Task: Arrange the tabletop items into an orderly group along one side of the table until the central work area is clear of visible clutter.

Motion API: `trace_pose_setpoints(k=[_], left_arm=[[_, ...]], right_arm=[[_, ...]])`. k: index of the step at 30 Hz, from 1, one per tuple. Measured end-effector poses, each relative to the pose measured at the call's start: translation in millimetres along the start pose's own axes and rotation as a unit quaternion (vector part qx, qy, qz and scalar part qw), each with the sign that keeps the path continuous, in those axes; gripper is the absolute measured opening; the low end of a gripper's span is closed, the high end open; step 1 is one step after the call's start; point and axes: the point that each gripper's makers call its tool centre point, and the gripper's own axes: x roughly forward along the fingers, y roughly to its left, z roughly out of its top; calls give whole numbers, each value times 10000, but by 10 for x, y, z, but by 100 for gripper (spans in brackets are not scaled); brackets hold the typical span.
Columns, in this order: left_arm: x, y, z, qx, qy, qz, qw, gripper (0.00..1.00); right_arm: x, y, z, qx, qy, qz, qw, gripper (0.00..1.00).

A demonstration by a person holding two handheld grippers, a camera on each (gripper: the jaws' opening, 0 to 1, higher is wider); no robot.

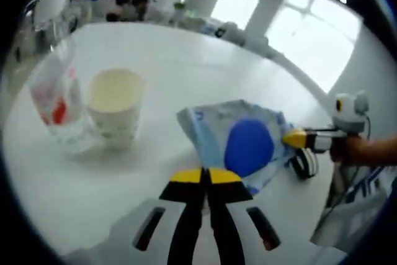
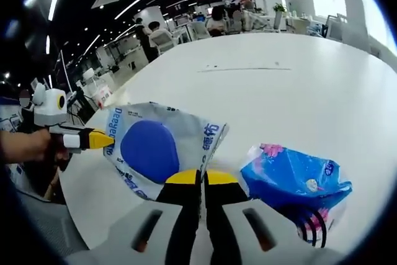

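While you held both tools over the white table [image 2: 298, 85], the wipes pack [image 1: 248, 144] with its blue round lid lay between them, near the table's edge. Your left gripper [image 1: 205, 175] had its yellow-tipped jaws pressed together right at the pack's near edge; whether any wrapper was pinched there, I could not tell. Your right gripper [image 2: 201, 178] was likewise drawn narrow, its tips meeting the pack's border. A paper cup [image 1: 115, 107] stood just beside a clear plastic cup [image 1: 59, 107] with red marks, apart from the pack. A blue packet [image 2: 291, 181] lay near the pack's other side
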Motion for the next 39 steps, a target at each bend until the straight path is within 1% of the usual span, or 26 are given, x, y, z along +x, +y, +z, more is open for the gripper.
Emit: trace_pose_setpoints(k=[6,8,9,10,11,12,16,20,23,26,27,30,33,36,39], left_arm=[[119,127,51,-195,-18,182,9996,0],[135,157,82,-267,-59,217,9994,0],[152,164,89,-340,-70,193,9992,0],[171,178,88,-365,-72,195,9991,0],[191,195,88,-372,-70,215,9991,0],[205,211,89,-380,-76,240,9990,0],[277,292,86,-612,-133,334,9975,0],[336,346,87,-776,-248,411,9958,1],[356,352,107,-767,-358,442,9954,2],[367,376,102,-781,-384,481,9950,7],[358,398,91,-745,-370,543,9951,9],[331,390,48,-679,-372,527,9956,10],[306,396,-10,-730,-362,540,9952,13],[271,381,-53,-797,-391,577,9944,14],[293,350,-85,-728,-406,537,9951,11]], right_arm=[[140,-35,72,-24,16,-15,10000,1],[200,-55,86,-51,67,-34,10000,1],[225,-81,51,286,198,-114,9993,1],[251,-92,67,466,170,-125,9987,1],[274,-99,92,536,105,-117,9984,1],[308,-122,101,461,109,-108,9988,0],[380,-135,90,425,168,-153,9988,0],[424,-162,103,668,114,-193,9975,0],[450,-194,109,846,72,-259,9961,0],[459,-205,108,931,56,-305,9952,0],[464,-213,104,950,42,-323,9949,0],[468,-218,98,996,-5,-342,9944,0],[475,-231,93,1017,-47,-344,9942,0],[473,-227,95,1023,-68,-342,9941,0],[478,-234,101,1032,-87,-338,9941,0]])
